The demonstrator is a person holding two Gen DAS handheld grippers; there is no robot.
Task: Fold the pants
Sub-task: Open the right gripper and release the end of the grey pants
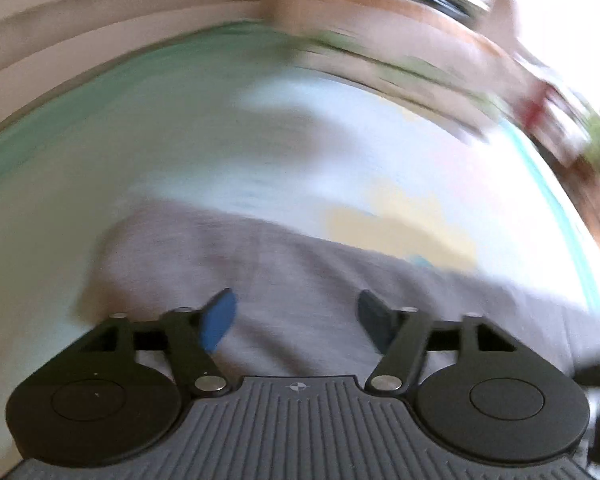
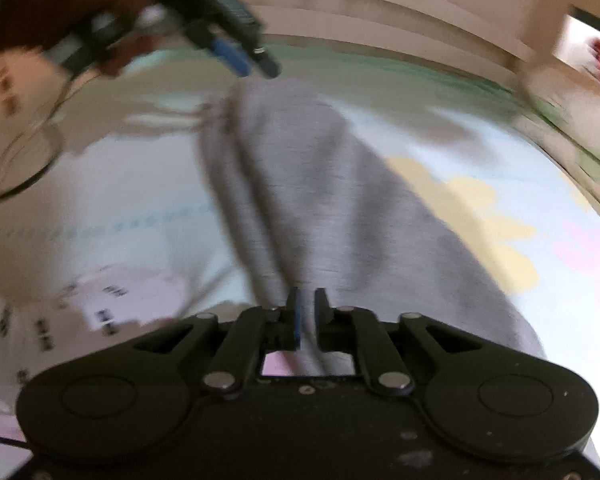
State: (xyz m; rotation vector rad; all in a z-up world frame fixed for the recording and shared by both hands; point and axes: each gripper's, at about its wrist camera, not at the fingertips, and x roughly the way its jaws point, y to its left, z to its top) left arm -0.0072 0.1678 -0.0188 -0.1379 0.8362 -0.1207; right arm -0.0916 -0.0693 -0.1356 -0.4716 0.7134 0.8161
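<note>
Pants (image 2: 320, 200) lie along a pale, pastel-patterned sheet (image 2: 480, 216).

I count one pair of grey pants (image 2: 324, 200), one patterned sheet (image 1: 260, 152) beneath it, and my two grippers: left gripper (image 1: 296, 316), right gripper (image 2: 307, 312).

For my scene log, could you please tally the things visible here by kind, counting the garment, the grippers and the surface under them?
Pants: 1, grey
Grippers: 2, the left gripper open and empty, the right gripper shut on the pants
Sheet: 1, pale with yellow and pink patches
Total: 4
</note>
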